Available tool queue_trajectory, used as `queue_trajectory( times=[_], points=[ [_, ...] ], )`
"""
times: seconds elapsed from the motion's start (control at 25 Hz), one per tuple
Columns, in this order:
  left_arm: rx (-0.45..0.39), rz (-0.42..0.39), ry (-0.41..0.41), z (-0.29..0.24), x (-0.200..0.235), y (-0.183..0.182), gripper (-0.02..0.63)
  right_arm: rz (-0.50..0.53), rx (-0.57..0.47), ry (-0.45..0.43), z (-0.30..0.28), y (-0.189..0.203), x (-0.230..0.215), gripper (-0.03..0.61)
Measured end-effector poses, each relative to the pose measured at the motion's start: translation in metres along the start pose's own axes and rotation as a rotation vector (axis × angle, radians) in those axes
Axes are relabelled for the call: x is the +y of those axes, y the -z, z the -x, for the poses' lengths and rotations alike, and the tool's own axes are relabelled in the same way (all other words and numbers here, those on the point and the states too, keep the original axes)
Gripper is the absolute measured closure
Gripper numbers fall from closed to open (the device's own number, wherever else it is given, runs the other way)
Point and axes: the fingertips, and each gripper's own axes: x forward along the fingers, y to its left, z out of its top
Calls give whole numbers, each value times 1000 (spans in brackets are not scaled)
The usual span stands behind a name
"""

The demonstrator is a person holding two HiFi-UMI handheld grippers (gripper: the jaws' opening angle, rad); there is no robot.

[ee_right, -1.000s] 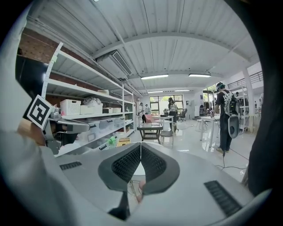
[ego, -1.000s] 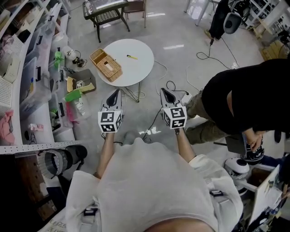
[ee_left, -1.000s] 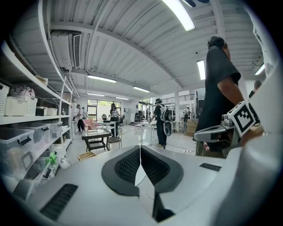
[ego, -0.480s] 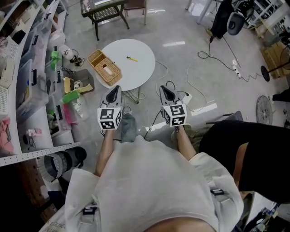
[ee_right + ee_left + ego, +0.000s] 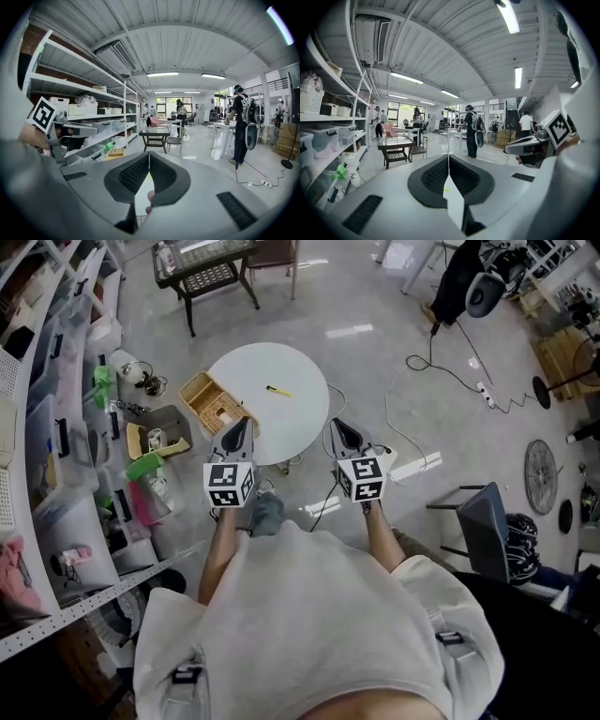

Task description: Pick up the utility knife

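The yellow utility knife [image 5: 277,391] lies on the round white table [image 5: 300,413], right of its middle. A wicker basket [image 5: 217,404] sits on the table's left side. My left gripper [image 5: 239,421] hovers at the table's near edge, beside the basket, with its jaws shut and nothing between them. My right gripper [image 5: 336,424] is level with it at the table's near right rim, also shut and empty. In the left gripper view the pads of the left gripper [image 5: 448,155] meet in a line; the right gripper [image 5: 149,153] shows the same in its own view.
Shelves with plastic bins [image 5: 52,437] line the left, with clutter on the floor [image 5: 150,442] below them. Cables [image 5: 412,442] trail over the floor right of the table. A dark chair [image 5: 483,521] stands at the right and a black side table [image 5: 202,263] at the far end.
Both grippers have moved forward together, so the table now lies right at their tips. The person in black at the right has left the head view.
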Motion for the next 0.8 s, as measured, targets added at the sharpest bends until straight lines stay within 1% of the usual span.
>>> queue_trajectory(
  times=[0.28, 0.52, 0.68, 0.8],
  points=[
    [-6, 12, 24, -47, 65, -23, 591, 3, 12, 42, -67, -32, 0, 548],
    [4, 30, 50, -80, 105, -32, 591, 11, 33, 61, -114, -52, 1, 548],
    [9, 39, 79, -96, 128, -28, 591, 15, 45, 85, -139, -53, 6, 548],
    [16, 41, 103, -108, 136, -26, 591, 9, 63, 108, -148, -49, 6, 548]
  ],
)
